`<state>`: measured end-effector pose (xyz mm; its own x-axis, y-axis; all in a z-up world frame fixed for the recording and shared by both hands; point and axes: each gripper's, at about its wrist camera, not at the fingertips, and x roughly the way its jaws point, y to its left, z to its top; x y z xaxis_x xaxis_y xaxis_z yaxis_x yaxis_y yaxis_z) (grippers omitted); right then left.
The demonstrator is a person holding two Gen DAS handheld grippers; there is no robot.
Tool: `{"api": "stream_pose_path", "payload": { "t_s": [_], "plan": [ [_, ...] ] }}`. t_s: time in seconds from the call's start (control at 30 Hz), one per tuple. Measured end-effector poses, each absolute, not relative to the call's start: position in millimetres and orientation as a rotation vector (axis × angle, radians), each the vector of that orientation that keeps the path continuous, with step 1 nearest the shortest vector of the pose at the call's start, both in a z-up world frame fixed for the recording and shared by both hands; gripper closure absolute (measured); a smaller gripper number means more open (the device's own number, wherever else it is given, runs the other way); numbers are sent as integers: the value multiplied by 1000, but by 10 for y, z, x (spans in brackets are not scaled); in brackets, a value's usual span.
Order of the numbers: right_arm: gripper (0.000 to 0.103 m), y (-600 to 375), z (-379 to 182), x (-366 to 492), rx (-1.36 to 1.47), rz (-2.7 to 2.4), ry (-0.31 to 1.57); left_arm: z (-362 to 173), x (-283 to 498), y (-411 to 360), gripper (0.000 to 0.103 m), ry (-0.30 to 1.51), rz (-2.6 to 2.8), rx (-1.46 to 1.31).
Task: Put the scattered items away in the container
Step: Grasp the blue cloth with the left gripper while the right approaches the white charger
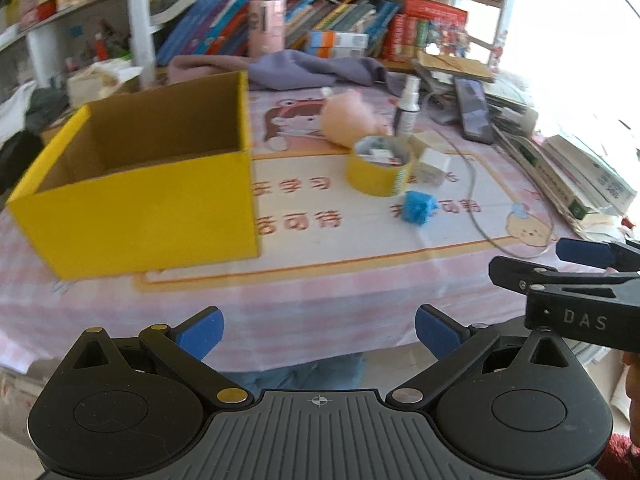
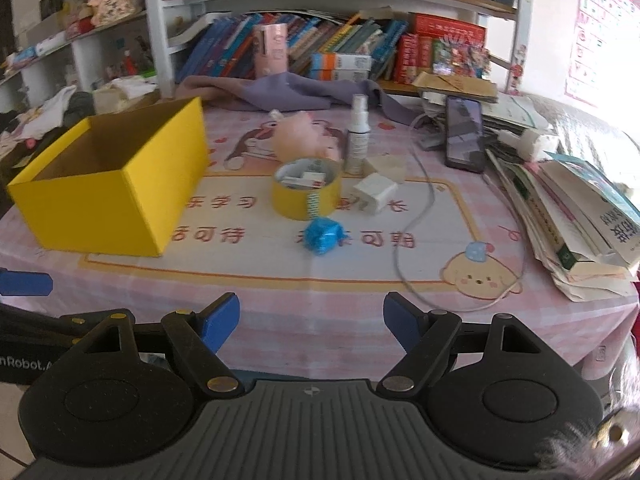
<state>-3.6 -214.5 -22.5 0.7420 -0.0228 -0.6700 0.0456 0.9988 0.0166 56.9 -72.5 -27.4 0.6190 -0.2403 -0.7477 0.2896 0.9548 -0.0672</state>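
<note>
On pink checked cloth, boxy yellow cardboard container

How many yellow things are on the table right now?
2: the yellow box on the left, and the yellow tape roll right of it, behind the blue toy. Clutter could hide others.

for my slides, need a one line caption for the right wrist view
Open right gripper facing a table with an empty yellow box, yellow tape roll, blue toy and spray bottle.

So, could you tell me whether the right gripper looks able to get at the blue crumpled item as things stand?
Probably yes: the right gripper is open and empty, and the blue crumpled item lies alone on bare tablecloth ahead.
</note>
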Motion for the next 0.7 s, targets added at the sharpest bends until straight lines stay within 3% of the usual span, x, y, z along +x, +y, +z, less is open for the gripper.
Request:
{"api": "stream_pose_path", "payload": {
  "t_s": [0.37, 0.7],
  "plan": [
    [24, -2685, -267, 335, 64, -101, 731, -300, 938, -1355, 1, 795, -435, 146],
    [23, -3065, -332, 895, 44, -40, 790, -426, 1455, -1781, 12, 864, -429, 118]
  ]
}}
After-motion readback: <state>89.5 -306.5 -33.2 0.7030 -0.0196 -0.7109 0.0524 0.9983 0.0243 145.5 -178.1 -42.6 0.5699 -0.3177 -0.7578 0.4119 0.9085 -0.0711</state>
